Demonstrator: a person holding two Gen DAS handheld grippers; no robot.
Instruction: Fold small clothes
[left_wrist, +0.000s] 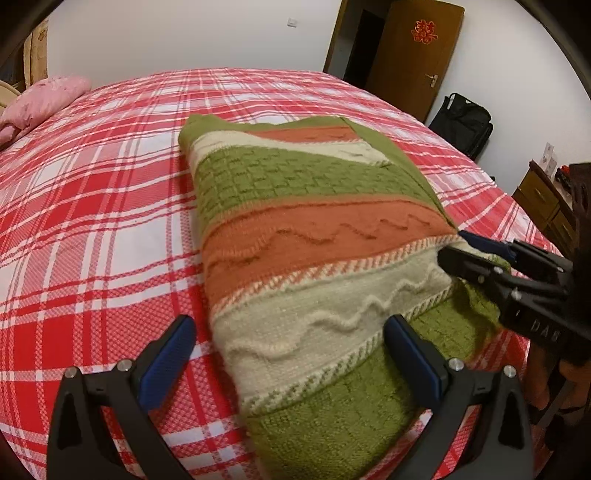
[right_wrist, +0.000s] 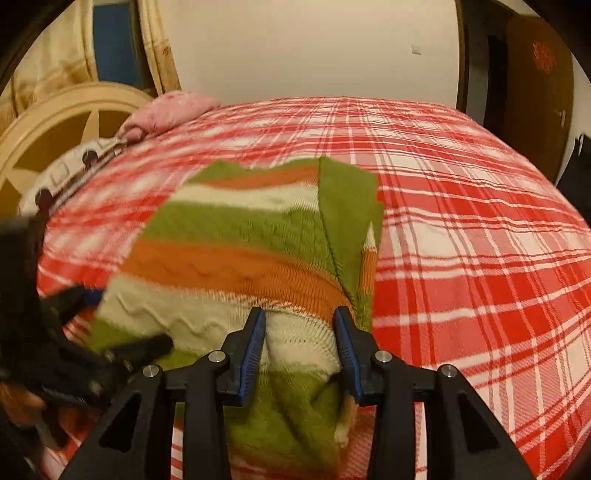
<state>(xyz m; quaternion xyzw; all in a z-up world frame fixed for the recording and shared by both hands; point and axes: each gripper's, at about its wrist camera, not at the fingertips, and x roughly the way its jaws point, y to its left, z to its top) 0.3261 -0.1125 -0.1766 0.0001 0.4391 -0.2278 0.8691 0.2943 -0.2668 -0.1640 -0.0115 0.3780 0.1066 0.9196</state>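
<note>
A knitted sweater (left_wrist: 295, 206) with green, orange and cream stripes lies folded lengthwise on the red plaid bed (left_wrist: 92, 221). My left gripper (left_wrist: 290, 325) stands wide open over the sweater's near end. Its right finger rests on the knit and its left finger hangs over the sheet. My right gripper (right_wrist: 299, 314) is shut on a bunched fold of the sweater (right_wrist: 236, 236) at its near right edge, cream knit filling the gap between the pads. In the left wrist view the right gripper (left_wrist: 454, 245) comes in from the right at that same edge.
A pink pillow (left_wrist: 44, 96) lies at the far left of the bed beside a cream headboard (right_wrist: 55, 122). A wooden door (left_wrist: 417, 55), a black bag (left_wrist: 461, 125) and a wooden cabinet (left_wrist: 543, 199) stand beyond the bed's right side.
</note>
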